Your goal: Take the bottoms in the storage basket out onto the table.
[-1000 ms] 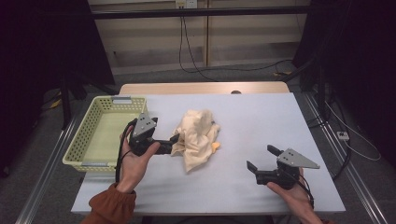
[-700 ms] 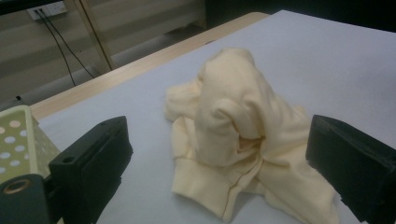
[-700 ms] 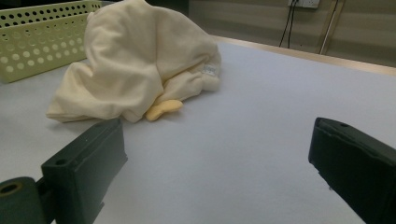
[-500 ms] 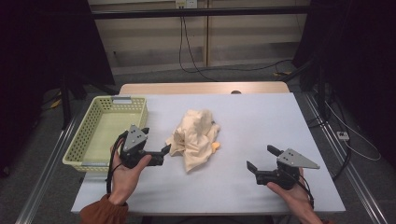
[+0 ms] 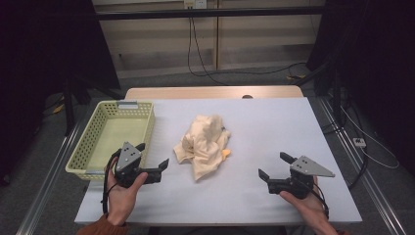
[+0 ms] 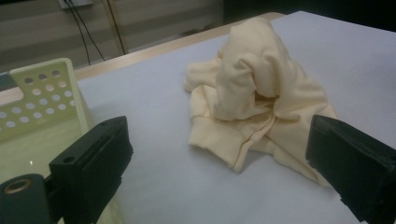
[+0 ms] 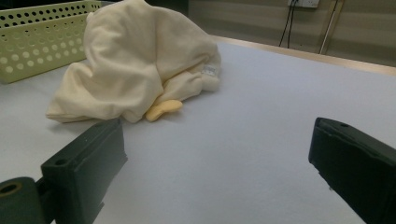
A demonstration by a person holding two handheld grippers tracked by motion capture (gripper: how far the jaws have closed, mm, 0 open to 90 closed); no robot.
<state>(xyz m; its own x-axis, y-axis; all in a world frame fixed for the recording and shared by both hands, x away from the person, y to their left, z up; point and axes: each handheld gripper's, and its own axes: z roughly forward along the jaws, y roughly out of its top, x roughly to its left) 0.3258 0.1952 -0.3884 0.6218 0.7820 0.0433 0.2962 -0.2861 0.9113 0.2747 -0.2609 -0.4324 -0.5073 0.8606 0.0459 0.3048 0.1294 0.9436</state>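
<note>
Garment: we see a crumpled cream cloth garment (image 5: 204,143) lying in a heap near the middle of the table (image 5: 274,122), with nothing gripping it.
Garment detail: in the right gripper view the heap (image 7: 135,60) rises to a soft peak, a small white label shows on its edge at about 3 o'clock, and a yellow tab (image 7: 163,109) pokes out from under it at about 5 o'clock.
Left gripper: our left gripper (image 5: 154,159) sits at about 8 o'clock from the garment, close to it but not touching, held in the left hand (image 5: 122,196).
Left tongs: the jaws stand wide apart and hold nothing; in the left gripper view they frame the garment (image 6: 254,93), which lies ahead of them on the table.
Right gripper: our right gripper (image 5: 275,166) is at about 4 o'clock from the garment, well apart from it, held in the right hand (image 5: 306,208) near the table's front edge.
Right tongs: the jaws stand apart, with bare table between them.
Basket: a pale green perforated basket (image 5: 93,147) rests at 9 o'clock from the garment, along the left edge of the table; its corner (image 6: 39,98) shows just beside the left gripper.
Basket and left gripper: we cannot tell whether the two touch.
</note>
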